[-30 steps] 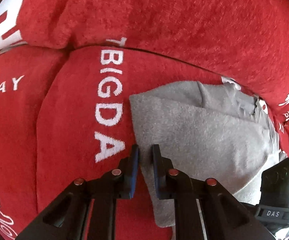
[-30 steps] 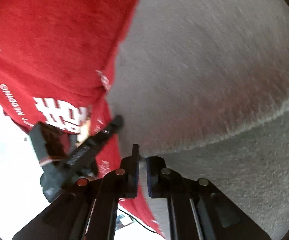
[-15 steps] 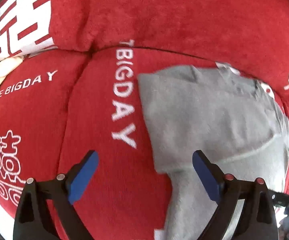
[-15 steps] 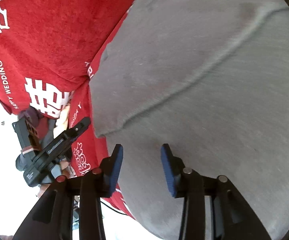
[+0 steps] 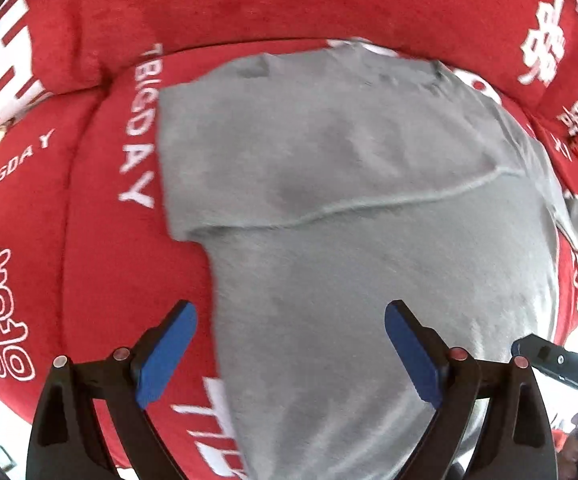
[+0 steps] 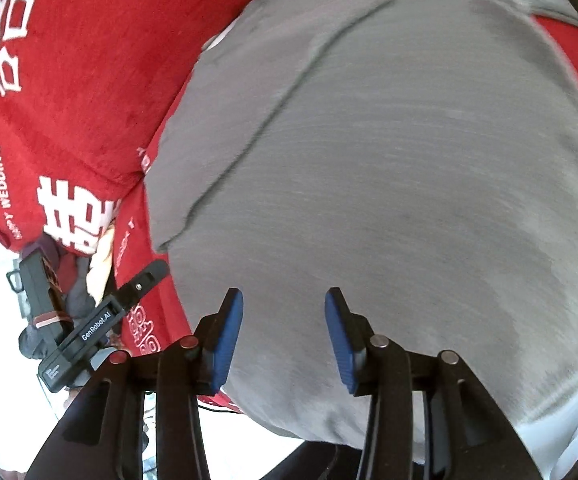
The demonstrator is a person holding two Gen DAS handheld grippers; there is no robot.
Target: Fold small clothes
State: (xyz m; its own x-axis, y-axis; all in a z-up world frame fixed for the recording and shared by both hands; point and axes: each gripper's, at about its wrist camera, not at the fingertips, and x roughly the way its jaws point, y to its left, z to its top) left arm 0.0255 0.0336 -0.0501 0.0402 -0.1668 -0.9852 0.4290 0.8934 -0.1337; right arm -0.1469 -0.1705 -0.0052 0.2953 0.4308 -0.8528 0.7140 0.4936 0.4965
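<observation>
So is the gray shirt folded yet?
Partly folded. The gray shirt has one layer lying over another, its edge crossing the middle. Both tools are open, off it.

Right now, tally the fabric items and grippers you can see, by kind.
Grey garment: 1
Red printed cushions: at least 2
Grippers, left gripper and right gripper, jaws open: 2
Total: 5
</observation>
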